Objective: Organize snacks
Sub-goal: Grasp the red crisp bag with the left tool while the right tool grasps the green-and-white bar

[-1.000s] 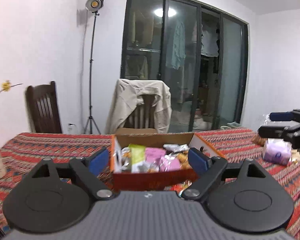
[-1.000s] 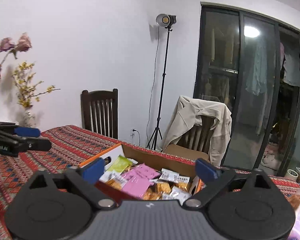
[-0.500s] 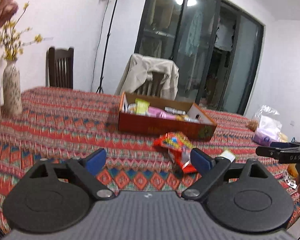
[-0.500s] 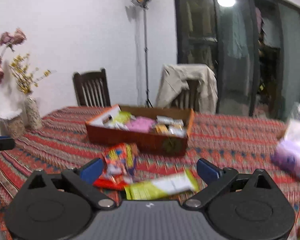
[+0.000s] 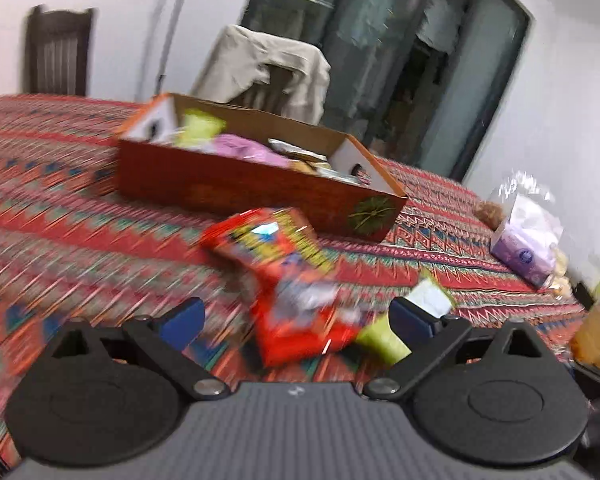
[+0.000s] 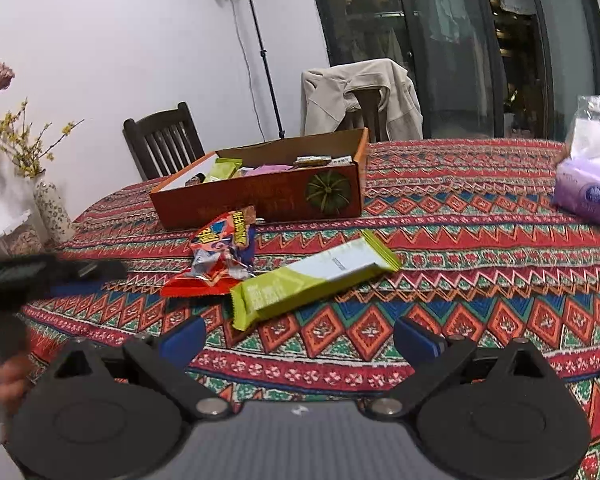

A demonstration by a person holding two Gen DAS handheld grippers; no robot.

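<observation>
An open orange cardboard box (image 5: 240, 190) (image 6: 260, 200) holds several snack packets. In front of it on the patterned tablecloth lie red snack bags (image 5: 292, 280) (image 6: 220, 256) and a long green-and-white wrapper (image 6: 312, 276) (image 5: 404, 320). My left gripper (image 5: 296, 316) is open and empty, low over the red bags; this view is blurred. My right gripper (image 6: 298, 334) is open and empty, just short of the green wrapper. The left gripper also shows at the left edge of the right wrist view (image 6: 40, 272).
A purple tissue pack (image 5: 520, 248) (image 6: 588, 192) lies at the right. A flower vase (image 6: 52, 208) stands at the left. Chairs (image 6: 164, 140), one draped with a beige jacket (image 6: 360, 92), stand behind the table. An orange object (image 5: 596, 332) sits at the right edge.
Both grippers have pulled back from over the box and dropped toward the table front. The red bags and green wrapper have come into view; the left gripper now hovers close over the red bags.
</observation>
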